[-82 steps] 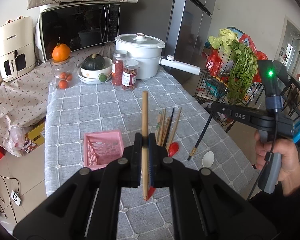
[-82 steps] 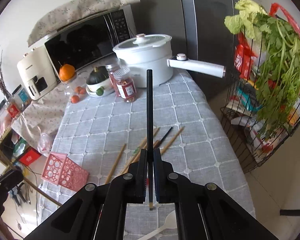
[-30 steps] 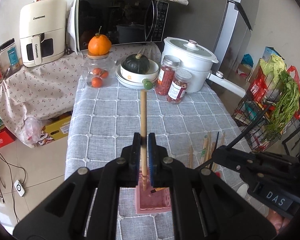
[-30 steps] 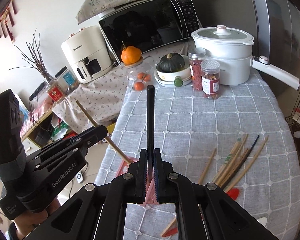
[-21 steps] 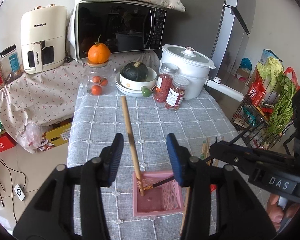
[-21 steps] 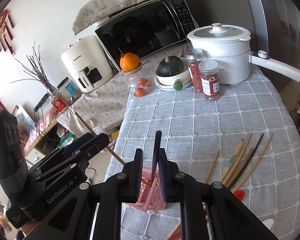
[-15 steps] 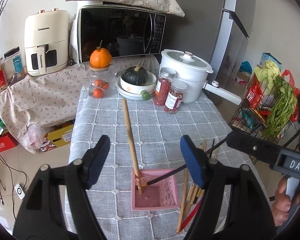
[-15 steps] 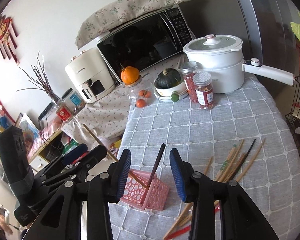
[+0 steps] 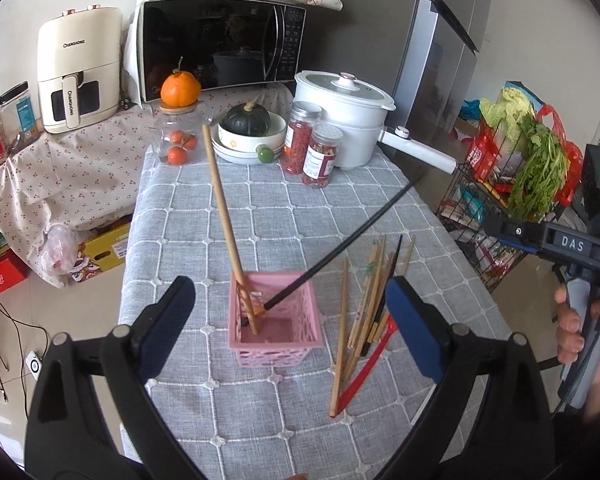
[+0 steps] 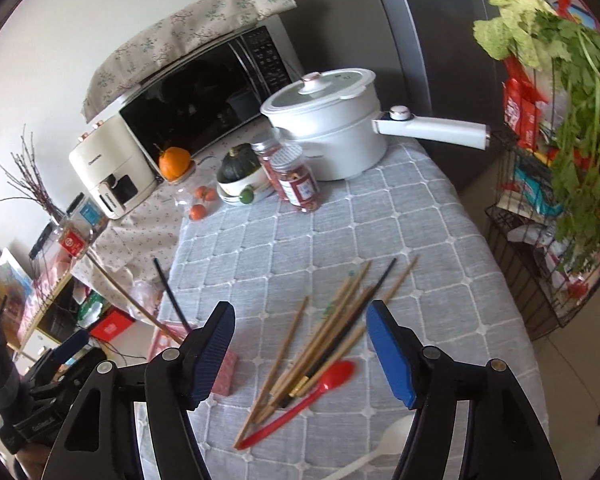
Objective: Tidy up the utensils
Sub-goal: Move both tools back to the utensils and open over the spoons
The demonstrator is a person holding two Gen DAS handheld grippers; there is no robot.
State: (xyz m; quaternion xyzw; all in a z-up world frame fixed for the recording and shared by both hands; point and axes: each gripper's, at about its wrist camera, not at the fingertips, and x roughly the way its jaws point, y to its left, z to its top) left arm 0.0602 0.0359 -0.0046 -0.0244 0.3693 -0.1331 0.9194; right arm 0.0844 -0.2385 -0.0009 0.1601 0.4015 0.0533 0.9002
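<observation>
A pink basket [image 9: 276, 336] stands on the grey checked tablecloth [image 9: 260, 400]. A wooden chopstick [image 9: 224, 216] and a black chopstick [image 9: 340, 248] lean in it, free of both grippers. My left gripper [image 9: 288, 292] hovers just in front of the basket, jaws opening wide with nothing between the pads. Right of the basket lie several loose chopsticks [image 10: 332, 332], a red spoon [image 10: 312, 396] and a white spoon [image 10: 380, 452]. My right gripper [image 10: 300, 316] hangs above that pile, its jaws opening and empty. The basket [image 10: 224, 372] is partly hidden behind its left finger.
A white pot [image 9: 340, 120] with a long handle, two jars [image 9: 316, 148] and a bowl with a squash [image 9: 248, 128] stand at the table's far end. A wire rack of greens [image 9: 532, 184] stands beside the right edge. A hand [image 9: 572, 320] holds the right gripper.
Both grippers opened and let their chopsticks drop into the pink basket, then drew back. The right gripper swung right, over the loose pile.
</observation>
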